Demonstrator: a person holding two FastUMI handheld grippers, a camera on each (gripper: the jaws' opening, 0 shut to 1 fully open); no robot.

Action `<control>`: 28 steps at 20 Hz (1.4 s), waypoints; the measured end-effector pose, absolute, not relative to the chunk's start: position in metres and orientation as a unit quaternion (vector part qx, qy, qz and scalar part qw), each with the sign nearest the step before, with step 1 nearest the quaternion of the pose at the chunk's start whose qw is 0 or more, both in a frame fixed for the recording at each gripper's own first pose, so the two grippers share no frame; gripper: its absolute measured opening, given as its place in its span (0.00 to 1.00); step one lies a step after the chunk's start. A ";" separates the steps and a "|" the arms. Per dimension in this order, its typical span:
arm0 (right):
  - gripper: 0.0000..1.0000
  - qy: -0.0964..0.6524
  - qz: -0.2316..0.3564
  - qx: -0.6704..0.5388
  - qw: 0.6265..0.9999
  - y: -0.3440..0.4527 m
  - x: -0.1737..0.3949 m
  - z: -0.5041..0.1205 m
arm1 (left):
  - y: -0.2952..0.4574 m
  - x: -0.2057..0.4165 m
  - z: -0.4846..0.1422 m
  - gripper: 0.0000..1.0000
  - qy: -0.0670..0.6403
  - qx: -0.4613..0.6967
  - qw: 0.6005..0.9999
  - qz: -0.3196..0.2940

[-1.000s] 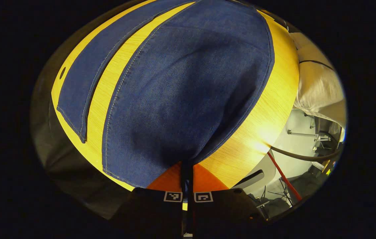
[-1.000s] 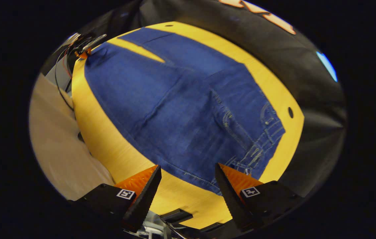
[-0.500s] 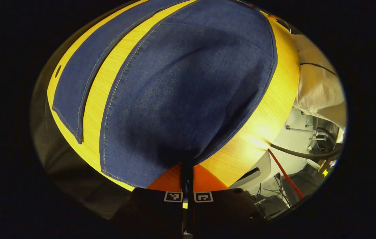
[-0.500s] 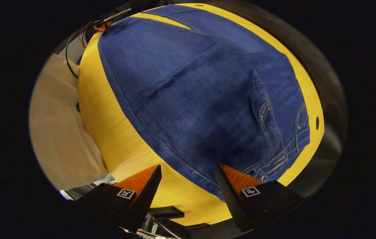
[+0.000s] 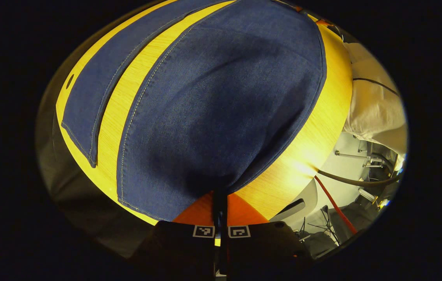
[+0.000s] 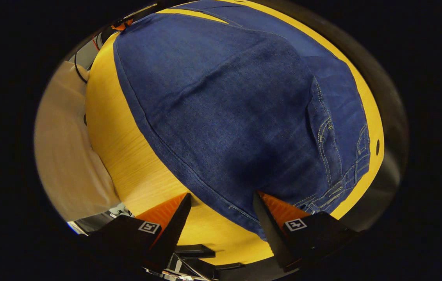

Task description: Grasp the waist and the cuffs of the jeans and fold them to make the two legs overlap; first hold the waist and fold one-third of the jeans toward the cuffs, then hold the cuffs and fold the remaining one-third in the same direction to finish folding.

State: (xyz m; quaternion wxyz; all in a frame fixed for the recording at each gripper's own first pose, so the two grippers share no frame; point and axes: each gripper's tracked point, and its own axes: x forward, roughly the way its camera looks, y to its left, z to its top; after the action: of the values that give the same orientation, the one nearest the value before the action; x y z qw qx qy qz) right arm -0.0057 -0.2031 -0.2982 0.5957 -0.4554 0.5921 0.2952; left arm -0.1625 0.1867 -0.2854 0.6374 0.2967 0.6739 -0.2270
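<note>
Closer now: jeans [image 6: 236, 117] on table [image 6: 127, 156]

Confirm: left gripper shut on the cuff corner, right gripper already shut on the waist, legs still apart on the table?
Not quite. The right gripper is open at the waist edge of the jeans, as the right gripper view shows. The left gripper is shut on the cuff corner, legs still apart on the table.

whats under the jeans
The jeans lie on a yellow wooden table, bare between the legs and along the edges. Whatever else sits under the denim is covered.
</note>
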 end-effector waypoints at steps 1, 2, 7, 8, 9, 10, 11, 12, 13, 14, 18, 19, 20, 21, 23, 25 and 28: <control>0.97 0.593 0.294 -0.455 0.596 -0.204 -0.006 -0.298 | 0.187 -0.163 -0.285 0.00 0.674 0.297 0.637 -0.227; 0.98 0.592 0.294 -0.455 0.597 -0.203 -0.006 -0.298 | 0.186 -0.163 -0.285 0.00 0.673 0.298 0.638 -0.228; 0.75 0.591 0.285 -0.447 0.608 -0.183 -0.006 -0.293 | 0.187 -0.162 -0.286 0.00 0.668 0.294 0.646 -0.224; 0.70 0.590 0.283 -0.444 0.612 -0.181 -0.008 -0.292 | 0.187 -0.161 -0.286 0.00 0.666 0.293 0.649 -0.222; 0.67 0.587 0.283 -0.444 0.615 -0.181 -0.010 -0.293 | 0.188 -0.160 -0.286 0.00 0.664 0.291 0.653 -0.220; 0.57 0.582 0.282 -0.447 0.618 -0.178 -0.007 -0.291 | 0.188 -0.160 -0.287 0.00 0.662 0.289 0.657 -0.217; 0.41 0.575 0.275 -0.452 0.624 -0.175 -0.004 -0.287 | 0.191 -0.161 -0.284 0.00 0.659 0.288 0.661 -0.214; 0.25 0.573 0.266 -0.451 0.630 -0.176 0.000 -0.283 | 0.191 -0.161 -0.283 0.00 0.655 0.286 0.667 -0.213; 0.10 0.573 0.260 -0.448 0.635 -0.182 0.001 -0.286 | 0.192 -0.160 -0.283 0.00 0.651 0.282 0.672 -0.211; 0.13 0.570 0.252 -0.449 0.641 -0.184 0.003 -0.291 | 0.191 -0.160 -0.284 0.00 0.647 0.279 0.677 -0.211; 0.05 0.566 0.223 -0.442 0.659 -0.184 -0.001 -0.286 | 0.190 -0.161 -0.284 0.00 0.643 0.276 0.681 -0.217; 0.04 0.567 0.212 -0.435 0.666 -0.184 0.000 -0.285 | 0.190 -0.162 -0.284 0.00 0.643 0.275 0.680 -0.219; 0.02 0.565 0.203 -0.430 0.675 -0.184 0.001 -0.283 | 0.191 -0.162 -0.284 0.00 0.645 0.272 0.680 -0.219; 0.05 0.561 0.194 -0.424 0.684 -0.182 0.001 -0.280 | 0.190 -0.162 -0.284 0.00 0.646 0.264 0.683 -0.216; 0.03 0.554 0.177 -0.407 0.705 -0.180 0.002 -0.271 | 0.190 -0.163 -0.279 0.00 0.645 0.261 0.684 -0.220; 0.02 0.548 0.157 -0.382 0.728 -0.177 0.007 -0.260 | 0.191 -0.160 -0.266 0.00 0.641 0.269 0.683 -0.225; 0.02 0.532 0.131 -0.343 0.763 -0.167 0.017 -0.238 | 0.195 -0.152 -0.236 0.00 0.638 0.268 0.691 -0.209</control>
State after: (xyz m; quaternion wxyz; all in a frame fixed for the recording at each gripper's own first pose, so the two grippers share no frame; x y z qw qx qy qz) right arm 0.0172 -0.1667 -0.2378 0.7629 -0.3433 0.5320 0.1306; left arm -0.1521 0.1950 -0.2360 0.6913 0.2680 0.6377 -0.2091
